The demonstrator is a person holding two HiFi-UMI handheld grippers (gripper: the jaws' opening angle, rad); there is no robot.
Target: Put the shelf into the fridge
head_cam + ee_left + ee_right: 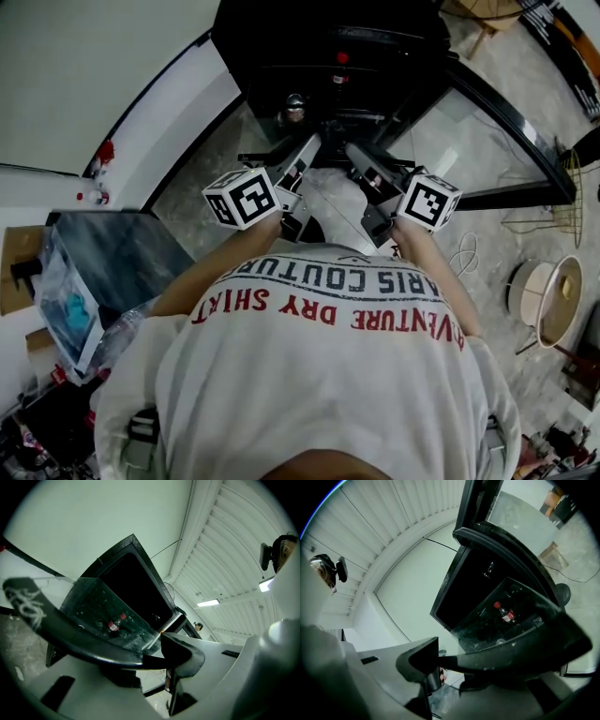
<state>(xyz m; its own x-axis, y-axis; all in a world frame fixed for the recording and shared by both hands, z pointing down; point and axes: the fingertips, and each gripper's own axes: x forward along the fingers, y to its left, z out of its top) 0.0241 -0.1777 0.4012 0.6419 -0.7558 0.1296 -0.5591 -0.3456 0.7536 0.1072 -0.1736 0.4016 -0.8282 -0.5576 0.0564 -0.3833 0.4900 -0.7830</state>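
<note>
The shelf [101, 604] is a glass pane with a dark rim [520, 648]. I hold it roughly level in front of the black fridge [328, 47], whose dark inside [473, 581] faces me. My left gripper [159, 656] is shut on the rim at one side, and my right gripper [440, 660] is shut on it at the other. In the head view the left gripper [302, 169] and right gripper [367, 173] reach forward side by side toward the fridge. Through the glass I see a red-capped cola bottle [114, 624], also in the right gripper view [505, 612].
The fridge's glass door [511, 141] stands open to the right. A dark table [122, 248] with a plastic bag [66, 300] is at the left. Wire racks [553, 211], a round lamp-like object [548, 300] and a white cable [464, 253] lie on the floor at right.
</note>
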